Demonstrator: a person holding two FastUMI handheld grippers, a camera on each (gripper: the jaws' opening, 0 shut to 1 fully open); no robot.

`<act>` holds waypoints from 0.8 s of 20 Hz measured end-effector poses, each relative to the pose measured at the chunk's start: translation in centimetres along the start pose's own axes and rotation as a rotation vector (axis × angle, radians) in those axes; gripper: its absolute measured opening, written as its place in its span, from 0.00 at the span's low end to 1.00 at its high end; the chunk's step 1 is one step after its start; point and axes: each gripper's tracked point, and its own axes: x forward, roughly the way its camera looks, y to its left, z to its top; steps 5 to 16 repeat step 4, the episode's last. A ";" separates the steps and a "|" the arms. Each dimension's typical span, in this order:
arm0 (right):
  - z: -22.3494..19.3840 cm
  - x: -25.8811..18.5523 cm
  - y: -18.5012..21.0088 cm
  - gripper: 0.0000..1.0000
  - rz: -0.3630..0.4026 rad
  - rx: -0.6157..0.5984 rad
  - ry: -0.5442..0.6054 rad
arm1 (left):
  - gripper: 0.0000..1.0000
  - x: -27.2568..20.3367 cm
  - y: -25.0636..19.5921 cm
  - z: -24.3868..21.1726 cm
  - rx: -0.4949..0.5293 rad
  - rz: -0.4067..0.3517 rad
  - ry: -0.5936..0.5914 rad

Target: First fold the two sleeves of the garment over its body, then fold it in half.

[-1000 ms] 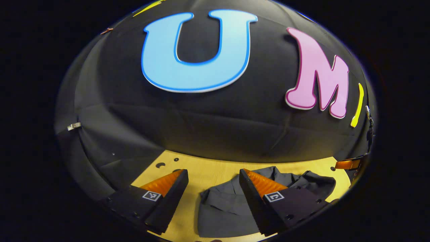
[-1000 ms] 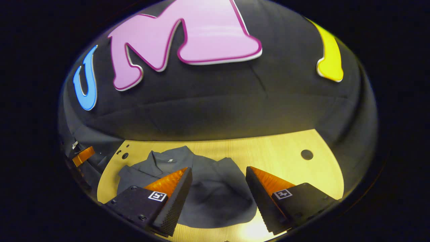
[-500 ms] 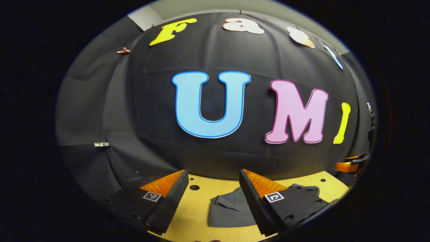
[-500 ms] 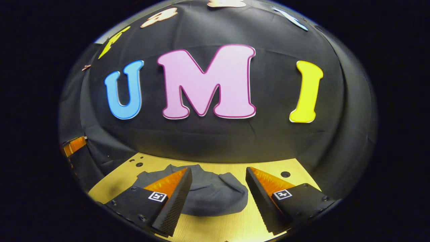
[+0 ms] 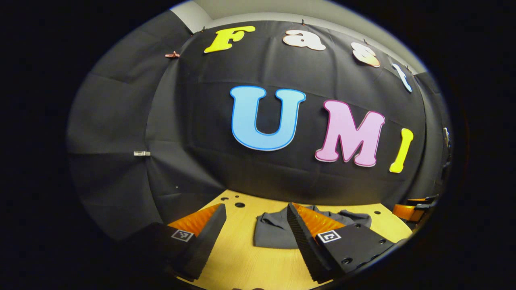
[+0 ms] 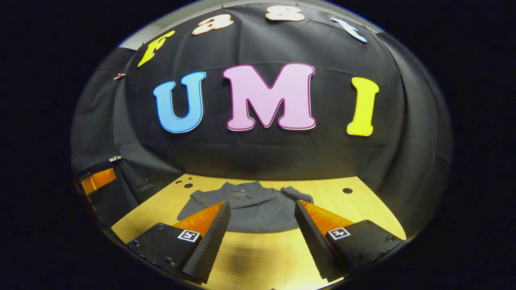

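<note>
So the biggest thing going is the black cloth wall (image 6: 262, 157) of the booth, which curves across the back in both views. Below it sits the light wooden table (image 6: 262, 262), with a few small round holes drilled in it near the far edge (image 6: 347, 190).

On the table lies the dark grey garment (image 6: 250, 211), a collared shirt by the looks of it. It's bunched into a compact shape with its collar toward the wall, and in the right gripper view one sleeve is lying folded over the body on the right side. In the left gripper view the same garment (image 5: 272, 233) sits ahead and a bit right, partly hidden behind one finger.

The right gripper (image 6: 262, 213) hangs just short of the garment's near edge, fingers spread wide with nothing between them. The left gripper (image 5: 256, 215) is the same deal, fingers wide apart and holding nothing, with bare table under the gap. Each gripper's edge also peeks in at the side of the other's view.

Smallest bits: a little white clip (image 5: 141, 153) pinned on the cloth at left.
</note>
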 end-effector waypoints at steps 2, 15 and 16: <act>-1.2 -1.0 0.8 0.98 -0.001 0.012 0.012 | 0.96 -1.3 -0.4 -0.7 -0.013 0.001 0.024; -2.7 -1.6 1.3 0.98 -0.002 0.008 0.052 | 0.96 -2.1 -1.1 -1.0 -0.028 0.001 0.042; -2.7 -1.6 1.3 0.98 -0.002 0.008 0.052 | 0.96 -2.1 -1.1 -1.0 -0.028 0.001 0.042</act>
